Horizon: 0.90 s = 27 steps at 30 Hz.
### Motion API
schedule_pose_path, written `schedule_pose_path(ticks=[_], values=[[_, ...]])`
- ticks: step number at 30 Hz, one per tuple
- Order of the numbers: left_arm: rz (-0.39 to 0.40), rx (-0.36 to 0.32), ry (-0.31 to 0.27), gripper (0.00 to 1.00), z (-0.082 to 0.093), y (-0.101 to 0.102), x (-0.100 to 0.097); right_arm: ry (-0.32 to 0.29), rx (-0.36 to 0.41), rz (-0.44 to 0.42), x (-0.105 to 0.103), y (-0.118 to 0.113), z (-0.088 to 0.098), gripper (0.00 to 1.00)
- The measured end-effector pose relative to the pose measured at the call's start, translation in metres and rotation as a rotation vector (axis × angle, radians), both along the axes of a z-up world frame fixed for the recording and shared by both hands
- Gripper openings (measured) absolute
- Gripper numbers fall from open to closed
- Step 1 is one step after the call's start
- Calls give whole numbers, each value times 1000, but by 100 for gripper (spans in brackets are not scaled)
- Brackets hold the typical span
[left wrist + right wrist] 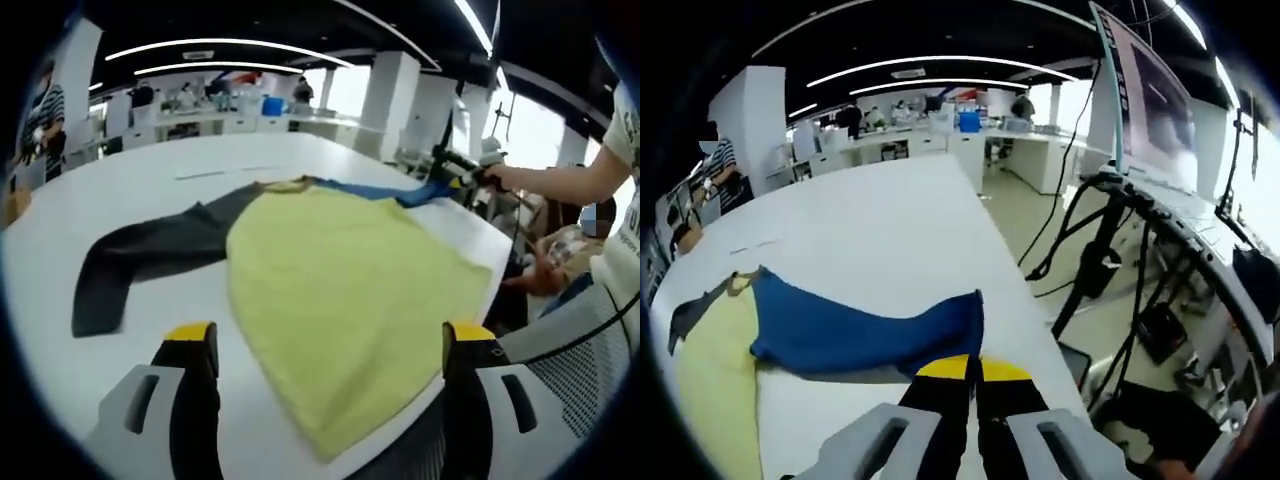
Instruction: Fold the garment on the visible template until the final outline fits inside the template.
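While the garment lies spread flat, the scene reads as follows, biggest thing first.

Desk: a long white desk [150,190] carries everything; its near corner sits between the left gripper's fingers, and its right edge runs past the person's hand.

Garment: a long-sleeved shirt [340,290] with a pale yellow body, lying flat across the desk's right half, its hem reaching the near edge and its right side lying along the right edge of the desk.

Dark sleeve: a charcoal sleeve [140,255] stretches from the shoulder toward the desk's left side, bent down at the cuff, flat on the surface.

Blue sleeve: a blue sleeve [865,335] runs from the collar toward the desk's right edge; in the right gripper view its end is lifted slightly off the white top, with a shadow under it.

Left gripper: the left gripper [335,350] hovers above the near corner, its yellow-tipped fingers spread wide apart and holding nothing.

Right gripper: the right gripper [973,368] has its fingers pressed together, pinching the end of the blue sleeve at the desk's right edge; in the left gripper view a person's hand holds it there.

Template: no outline can be made out on the desk.
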State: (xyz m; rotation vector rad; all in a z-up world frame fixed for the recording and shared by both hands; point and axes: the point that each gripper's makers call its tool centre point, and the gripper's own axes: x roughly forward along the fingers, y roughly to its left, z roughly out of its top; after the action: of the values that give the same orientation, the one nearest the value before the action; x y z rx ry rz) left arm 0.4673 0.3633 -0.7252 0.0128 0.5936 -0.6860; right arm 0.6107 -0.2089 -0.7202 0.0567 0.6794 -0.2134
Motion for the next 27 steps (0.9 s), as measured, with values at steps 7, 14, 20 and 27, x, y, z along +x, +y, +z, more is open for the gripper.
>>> schedule_pose_path(ticks=[7,14,20,27], values=[[3,0,-6,90,1,1,1,67,1,-37,-13,-18,-4,0],[-8,17,5,90,0,1,-2,113,-3,-24,-15,-26,-17,0],[-6,22,0,91,1,2,-1,159,-20,17,-11,-30,-37,0],[-7,29,-2,91,2,2,-1,171,-2,31,-8,-35,-45,0]])
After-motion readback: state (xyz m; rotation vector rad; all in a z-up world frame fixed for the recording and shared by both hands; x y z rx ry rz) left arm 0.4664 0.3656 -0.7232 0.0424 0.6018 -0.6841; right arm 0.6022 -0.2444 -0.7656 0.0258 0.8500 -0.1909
